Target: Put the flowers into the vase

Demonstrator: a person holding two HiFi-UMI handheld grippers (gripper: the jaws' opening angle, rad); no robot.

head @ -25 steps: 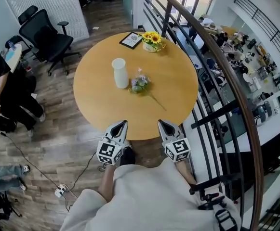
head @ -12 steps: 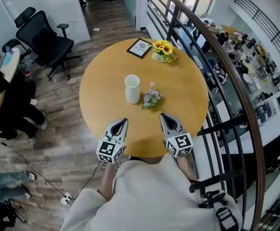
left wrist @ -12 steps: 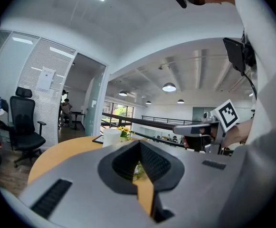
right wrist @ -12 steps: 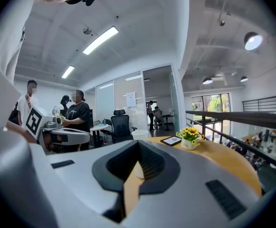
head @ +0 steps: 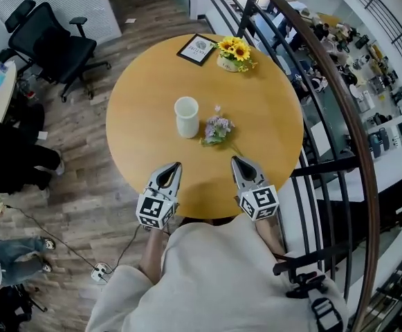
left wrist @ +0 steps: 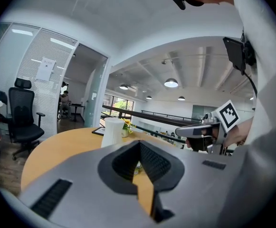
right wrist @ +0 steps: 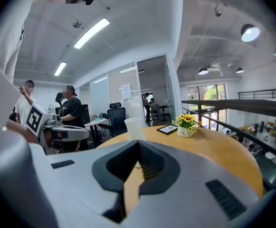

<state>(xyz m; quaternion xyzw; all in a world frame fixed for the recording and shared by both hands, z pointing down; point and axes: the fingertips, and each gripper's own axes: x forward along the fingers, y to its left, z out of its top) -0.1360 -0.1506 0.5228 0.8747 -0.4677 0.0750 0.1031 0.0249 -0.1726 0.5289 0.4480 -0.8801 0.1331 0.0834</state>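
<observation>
A white vase (head: 186, 116) stands upright near the middle of the round wooden table (head: 138, 81). A small bunch of purple flowers (head: 218, 128) lies on the table just to its right, the stem trailing toward me. My left gripper (head: 172, 167) and right gripper (head: 237, 162) hover over the table's near edge, side by side and apart from both objects. Both are shut with nothing in them. The left gripper view shows the vase (left wrist: 113, 132) ahead and the right gripper (left wrist: 195, 132) alongside. The right gripper view has the vase (right wrist: 134, 128) straight ahead.
A pot of sunflowers (head: 233, 52) and a framed picture (head: 197, 49) sit at the table's far edge. A dark railing (head: 332, 102) runs along the right. An office chair (head: 48, 43) and people (head: 7, 151) are at the left.
Both grippers have moved forward from the table's near rim to over its surface, closer to the vase and flowers. Their jaws stay shut.
</observation>
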